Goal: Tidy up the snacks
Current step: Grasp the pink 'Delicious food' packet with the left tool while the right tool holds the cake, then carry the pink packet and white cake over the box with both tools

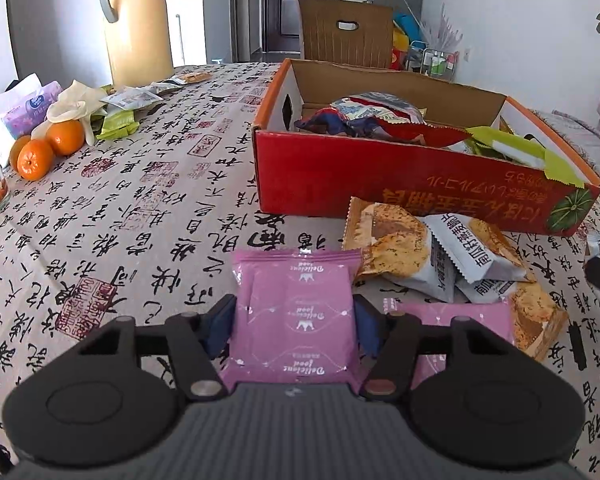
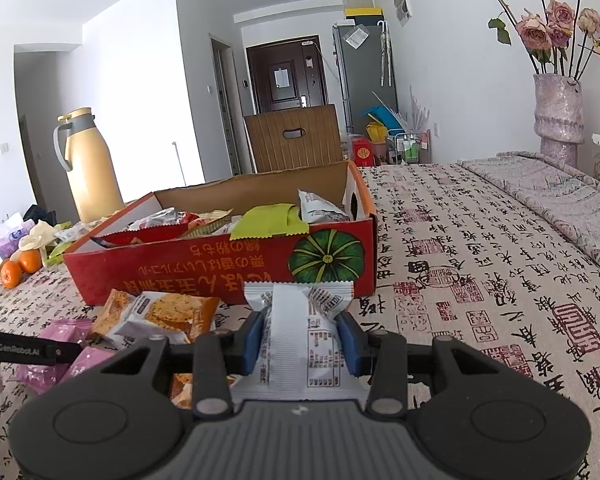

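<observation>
**Two Snack Packs Held Near the Red Box**

Pink and flat, a snack pack sits between the two blue pads of the left gripper. Both pads touch its sides, so the tongs are clamped on it. It is at the near edge of the table, in front of the red box.

Just to its right lies a second pink pack. Past that is a little heap of orange and white cookie packs, right beside the front wall of the box. Inside the box lie more snacks: a red and blue bag and a green pack that leans over the front wall.

Far left on the table are two oranges, a pale glove and a tall yellow jug.

From the right wrist view, the right gripper has its tongs squeezed tight on a white snack pack, which folds up between the blue pads. This pack is also held in front of the red box, near the green pumpkin picture on its wall. Far right stands a vase with pink flowers.
</observation>
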A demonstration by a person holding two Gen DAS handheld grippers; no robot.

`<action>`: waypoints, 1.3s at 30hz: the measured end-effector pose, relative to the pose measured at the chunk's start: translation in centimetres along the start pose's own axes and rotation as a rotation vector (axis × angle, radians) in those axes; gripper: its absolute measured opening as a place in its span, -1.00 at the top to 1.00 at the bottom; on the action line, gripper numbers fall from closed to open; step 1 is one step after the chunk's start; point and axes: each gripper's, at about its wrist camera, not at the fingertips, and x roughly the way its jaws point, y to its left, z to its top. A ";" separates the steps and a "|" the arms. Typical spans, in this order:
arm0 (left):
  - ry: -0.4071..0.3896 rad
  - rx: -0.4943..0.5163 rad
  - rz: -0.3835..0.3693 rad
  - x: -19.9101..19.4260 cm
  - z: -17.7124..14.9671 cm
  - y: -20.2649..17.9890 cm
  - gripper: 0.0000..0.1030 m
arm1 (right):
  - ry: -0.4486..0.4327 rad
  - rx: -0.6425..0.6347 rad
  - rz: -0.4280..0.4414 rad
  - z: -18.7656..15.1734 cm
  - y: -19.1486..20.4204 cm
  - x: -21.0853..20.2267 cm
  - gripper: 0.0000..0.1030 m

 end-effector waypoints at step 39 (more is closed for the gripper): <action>-0.291 0.037 -0.086 -8.7 6.4 -0.9 -0.21 | -0.215 -0.106 0.001 5.9 3.7 -4.3 0.23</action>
